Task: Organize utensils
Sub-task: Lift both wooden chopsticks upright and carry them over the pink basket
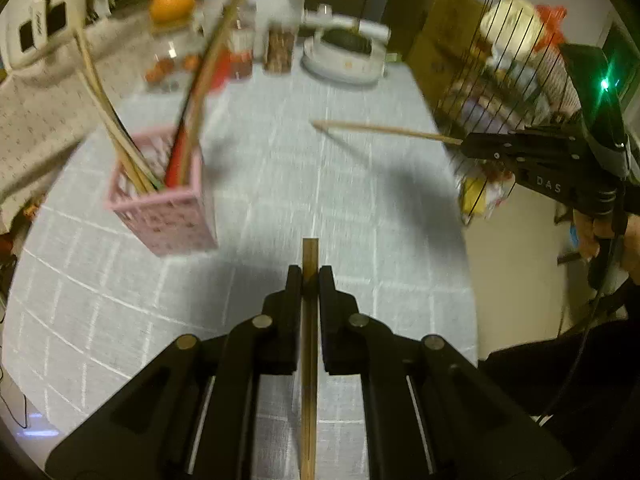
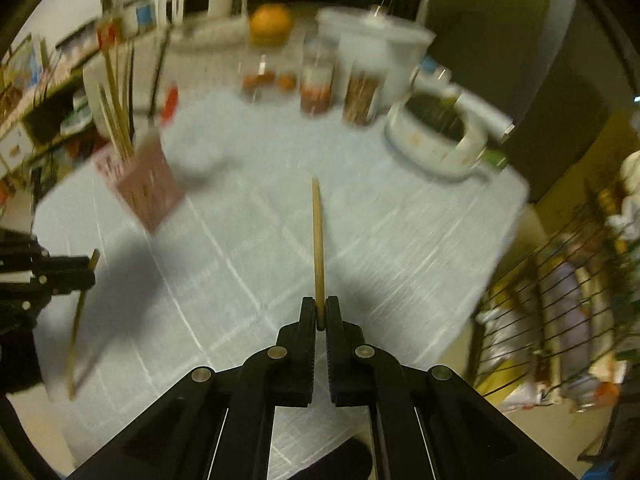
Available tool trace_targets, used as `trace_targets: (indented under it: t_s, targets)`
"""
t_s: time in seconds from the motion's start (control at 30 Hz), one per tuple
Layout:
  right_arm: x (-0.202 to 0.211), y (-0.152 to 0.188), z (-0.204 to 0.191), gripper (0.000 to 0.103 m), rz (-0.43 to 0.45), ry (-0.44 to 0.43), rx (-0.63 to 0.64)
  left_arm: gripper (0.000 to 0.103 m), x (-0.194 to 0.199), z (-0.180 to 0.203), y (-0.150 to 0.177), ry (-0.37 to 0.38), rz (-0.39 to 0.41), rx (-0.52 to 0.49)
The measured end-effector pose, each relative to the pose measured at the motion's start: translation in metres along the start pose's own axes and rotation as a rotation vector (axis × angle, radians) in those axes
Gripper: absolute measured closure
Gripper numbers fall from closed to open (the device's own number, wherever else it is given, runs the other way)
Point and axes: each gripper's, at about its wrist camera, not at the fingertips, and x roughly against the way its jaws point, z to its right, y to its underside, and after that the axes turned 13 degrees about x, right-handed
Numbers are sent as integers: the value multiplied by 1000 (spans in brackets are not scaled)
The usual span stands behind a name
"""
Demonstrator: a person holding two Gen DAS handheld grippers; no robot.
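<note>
the pink basket (image 1: pixel 168 204) stood at the left of the bench (image 1: pixel 280 184), chopsticks leaning inside it. the left hand-held gripper (image 1: pixel 310 276) was clamped on a dark chopstick (image 1: pixel 309 360) above the cloth. at the right, the right hand-held gripper (image 2: pixel 319 312) pinched a pale chopstick (image 2: pixel 318 240) pointing forward over the bench.

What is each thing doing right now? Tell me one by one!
Left gripper: shut on a chopstick.
Left chopstick: held above the table.
Right gripper: shut on a chopstick.
Right chopstick: held, pointing forward.
Pink basket: upright, utensils standing inside.
White pot: lid off, open.
</note>
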Motion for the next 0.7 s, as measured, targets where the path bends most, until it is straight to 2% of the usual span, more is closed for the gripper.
trace_targets:
  t_s: [0.07,0.3,0.7]
  targets:
    - [18,-7,3,99,57,10,-34,94,13,1,-4,6,45,1]
    - [53,-29,3,99,171,38,-42,94,39,-5,-15,26,147,13]
    - [91,-52,-10,99,270,17,-15,98,93,-16,-38,51,309,40]
